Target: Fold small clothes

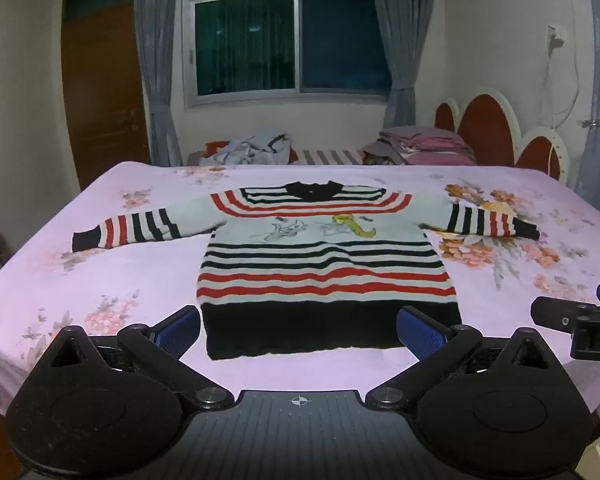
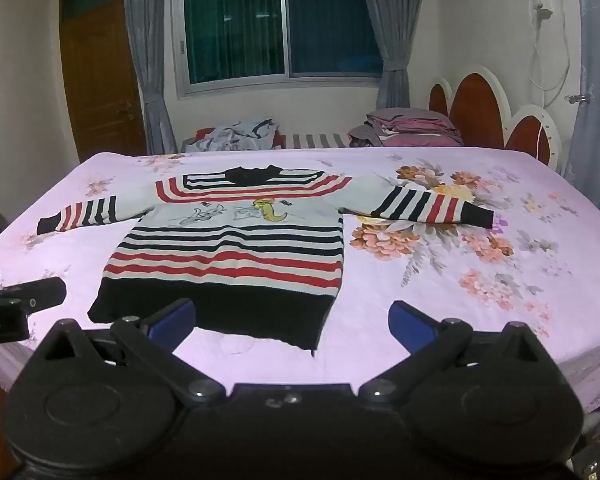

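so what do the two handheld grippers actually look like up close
Both are matte black plastic: the left gripper and right gripper each have two rounded teardrop housings, linkage arms with metal pivot screws and blue textured finger pads. The left's ribbed grey centre plate carries a small crosshair mark. No hands, sleeves or cables show.

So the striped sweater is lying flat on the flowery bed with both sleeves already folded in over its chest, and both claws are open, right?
Not quite. Both wrist views show the striped sweater's sleeves spread straight out sideways, not folded in. The rest holds: it lies flat on the flowery bed, and the left claw and right claw are open.
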Demonstrator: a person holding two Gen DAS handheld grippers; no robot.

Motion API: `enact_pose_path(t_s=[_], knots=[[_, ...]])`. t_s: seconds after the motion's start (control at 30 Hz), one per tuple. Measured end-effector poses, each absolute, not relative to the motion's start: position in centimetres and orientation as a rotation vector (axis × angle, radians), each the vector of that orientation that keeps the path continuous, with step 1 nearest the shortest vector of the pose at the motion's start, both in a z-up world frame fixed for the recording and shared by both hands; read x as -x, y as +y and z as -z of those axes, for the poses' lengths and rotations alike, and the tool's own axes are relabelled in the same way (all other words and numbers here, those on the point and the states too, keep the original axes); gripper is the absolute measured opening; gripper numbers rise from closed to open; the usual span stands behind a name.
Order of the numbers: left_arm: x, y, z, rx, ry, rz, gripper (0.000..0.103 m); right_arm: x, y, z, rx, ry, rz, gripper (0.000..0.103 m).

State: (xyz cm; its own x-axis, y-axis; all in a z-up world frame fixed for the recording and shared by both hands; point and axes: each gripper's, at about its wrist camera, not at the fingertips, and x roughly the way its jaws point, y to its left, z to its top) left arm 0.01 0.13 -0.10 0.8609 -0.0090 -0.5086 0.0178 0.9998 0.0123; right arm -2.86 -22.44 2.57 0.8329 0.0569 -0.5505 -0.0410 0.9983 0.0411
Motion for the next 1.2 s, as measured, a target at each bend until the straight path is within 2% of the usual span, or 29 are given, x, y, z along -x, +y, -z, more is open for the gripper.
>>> enact_pose_path(t_s=[1.2], knots=[[-0.4, -0.2, 0.0, -0.028, 0.538, 0.002, 0.103, 2.9, -22.7, -3.2, -0.035, 0.569, -0.05, 0.103]])
